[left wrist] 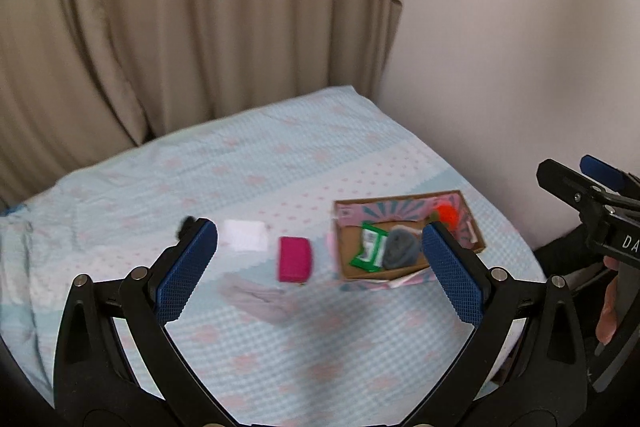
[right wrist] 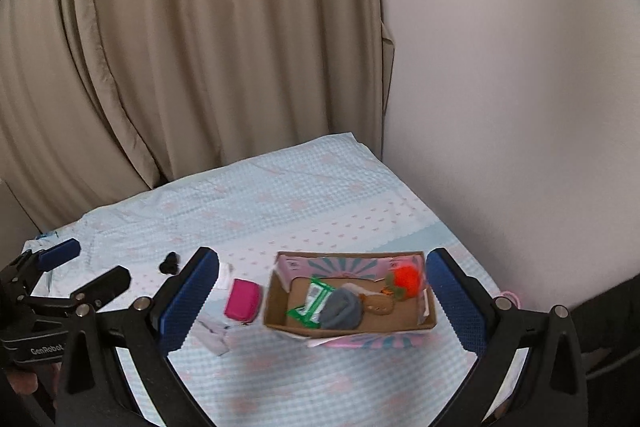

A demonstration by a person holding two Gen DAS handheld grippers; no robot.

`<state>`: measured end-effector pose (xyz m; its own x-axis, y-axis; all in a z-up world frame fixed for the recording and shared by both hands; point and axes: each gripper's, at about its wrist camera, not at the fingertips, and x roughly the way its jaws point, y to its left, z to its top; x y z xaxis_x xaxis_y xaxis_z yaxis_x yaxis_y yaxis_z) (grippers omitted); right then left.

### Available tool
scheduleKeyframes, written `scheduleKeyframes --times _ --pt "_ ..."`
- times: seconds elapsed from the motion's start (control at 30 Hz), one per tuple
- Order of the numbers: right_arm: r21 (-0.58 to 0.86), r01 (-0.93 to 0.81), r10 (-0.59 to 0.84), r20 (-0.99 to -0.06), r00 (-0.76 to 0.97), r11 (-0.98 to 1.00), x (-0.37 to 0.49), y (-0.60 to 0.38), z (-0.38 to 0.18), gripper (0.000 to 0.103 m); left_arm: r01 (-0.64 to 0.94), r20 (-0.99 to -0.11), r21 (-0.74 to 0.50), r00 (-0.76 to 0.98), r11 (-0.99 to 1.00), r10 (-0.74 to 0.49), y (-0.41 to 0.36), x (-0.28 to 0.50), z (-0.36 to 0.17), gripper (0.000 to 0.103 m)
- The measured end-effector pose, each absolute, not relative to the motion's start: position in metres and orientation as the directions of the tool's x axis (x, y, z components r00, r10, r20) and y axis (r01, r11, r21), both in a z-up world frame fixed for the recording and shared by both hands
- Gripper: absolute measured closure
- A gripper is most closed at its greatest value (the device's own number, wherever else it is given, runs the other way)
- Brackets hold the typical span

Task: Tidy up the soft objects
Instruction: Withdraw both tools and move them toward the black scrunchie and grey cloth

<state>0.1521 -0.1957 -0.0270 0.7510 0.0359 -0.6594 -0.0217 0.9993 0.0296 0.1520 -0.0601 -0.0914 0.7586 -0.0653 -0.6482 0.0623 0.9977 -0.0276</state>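
While both grippers are hovering above the bed (right wrist: 280,195) with jaws spread wide and holding nothing, a small black item (right wrist: 170,263) is lying farthest left, blurred enough that it may be a hair tie. Next, a white cloth (left wrist: 246,235) and a pink pouch (right wrist: 243,299) are resting on the sheet, and a cardboard box (right wrist: 280,307) is sitting at the right, holding a green packet (right wrist: 310,303), a grey bundle (right wrist: 342,311) and an orange pompom (right wrist: 407,277).

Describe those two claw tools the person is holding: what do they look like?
Both are alike: the left gripper and right gripper have black, curved plastic frames with silver rivets, and two fingers faced with textured blue pads. One body carries white "GenRobot" lettering.
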Motion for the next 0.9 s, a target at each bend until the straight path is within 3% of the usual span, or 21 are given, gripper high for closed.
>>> scheduleKeyframes --times 0.2,0.53,0.9 --pt "0.051 -0.016 0.045 -0.648 0.761 0.999 0.13 -0.159 -0.026 0.0 0.048 -0.622 -0.025 0.781 0.999 -0.053 -0.015 0.12 -0.085 0.001" --pt "0.067 -0.002 0.045 -0.659 0.75 0.998 0.12 -0.1 -0.037 0.0 0.061 -0.649 -0.048 0.757 0.997 -0.078 0.057 0.11 -0.098 0.001" --pt "0.093 0.024 0.047 -0.697 0.716 0.995 0.143 -0.035 -0.101 0.0 0.088 -0.716 -0.043 0.692 0.995 -0.092 0.141 0.168 -0.168 0.001"
